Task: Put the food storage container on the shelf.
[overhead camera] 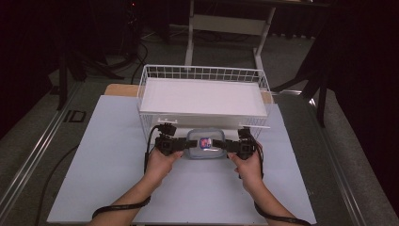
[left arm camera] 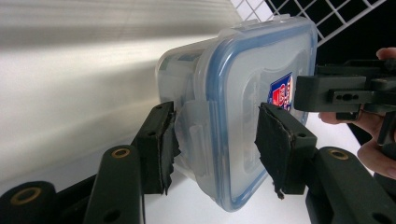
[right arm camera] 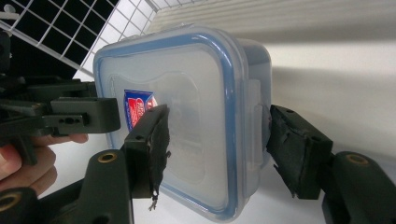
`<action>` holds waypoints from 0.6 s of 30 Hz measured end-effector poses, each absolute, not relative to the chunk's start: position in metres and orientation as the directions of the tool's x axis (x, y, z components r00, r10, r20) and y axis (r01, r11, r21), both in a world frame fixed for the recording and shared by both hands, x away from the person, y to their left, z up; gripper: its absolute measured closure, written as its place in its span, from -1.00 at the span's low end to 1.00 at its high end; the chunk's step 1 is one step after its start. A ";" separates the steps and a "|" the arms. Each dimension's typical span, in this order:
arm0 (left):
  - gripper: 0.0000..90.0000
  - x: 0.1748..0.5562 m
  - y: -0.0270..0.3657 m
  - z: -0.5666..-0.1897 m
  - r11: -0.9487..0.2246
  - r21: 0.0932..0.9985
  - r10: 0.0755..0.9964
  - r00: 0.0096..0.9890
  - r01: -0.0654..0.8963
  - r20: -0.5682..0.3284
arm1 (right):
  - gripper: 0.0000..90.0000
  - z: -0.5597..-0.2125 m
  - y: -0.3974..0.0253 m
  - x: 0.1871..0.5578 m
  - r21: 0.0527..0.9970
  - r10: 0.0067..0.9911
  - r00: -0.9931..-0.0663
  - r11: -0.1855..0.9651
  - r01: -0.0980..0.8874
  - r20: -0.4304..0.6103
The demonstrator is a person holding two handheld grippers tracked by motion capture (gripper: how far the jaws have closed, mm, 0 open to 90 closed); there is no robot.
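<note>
I see the clear container [overhead camera: 205, 144] with a blue-sealed lid just in front of the white wire basket [overhead camera: 203, 96], at 12 o'clock from my hands on the pale surface [overhead camera: 108, 155]. My left hand-held gripper [overhead camera: 182, 147] pinches its 9 o'clock end, one pad on the lid, one on the base. My right hand-held gripper [overhead camera: 227, 147] pinches the 3 o'clock end likewise

clear container [overhead camera: 205, 144] with blue-rimmed lid, red-blue label [left arm camera: 281, 91]; white wire basket [overhead camera: 203, 74]
</note>
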State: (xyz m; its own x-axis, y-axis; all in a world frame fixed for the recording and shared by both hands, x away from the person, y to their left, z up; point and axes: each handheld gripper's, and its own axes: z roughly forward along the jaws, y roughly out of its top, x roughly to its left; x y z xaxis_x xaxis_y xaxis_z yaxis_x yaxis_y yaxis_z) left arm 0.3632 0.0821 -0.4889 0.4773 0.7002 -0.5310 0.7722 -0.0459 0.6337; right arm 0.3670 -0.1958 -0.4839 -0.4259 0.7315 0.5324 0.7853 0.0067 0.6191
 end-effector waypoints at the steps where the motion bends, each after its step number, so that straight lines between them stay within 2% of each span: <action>1: 0.10 0.368 0.083 -0.493 -0.044 0.643 0.700 0.482 0.765 -0.527 | -0.11 -0.487 -0.195 0.369 0.617 0.734 -0.417 -0.003 0.787 0.535; 12: 0.08 0.381 0.085 -0.505 -0.046 0.659 0.704 0.493 0.750 -0.512 | -0.11 -0.503 -0.191 0.379 0.614 0.743 -0.383 -0.047 0.788 0.548; 15: 0.07 0.384 0.084 -0.508 -0.026 0.649 0.699 0.478 0.761 -0.532 | -0.12 -0.505 -0.189 0.382 0.623 0.755 -0.383 -0.043 0.781 0.533; 18: 0.08 0.385 0.084 -0.507 -0.042 0.676 0.704 0.502 0.736 -0.502 | -0.12 -0.506 -0.190 0.384 0.624 0.748 -0.382 -0.056 0.779 0.543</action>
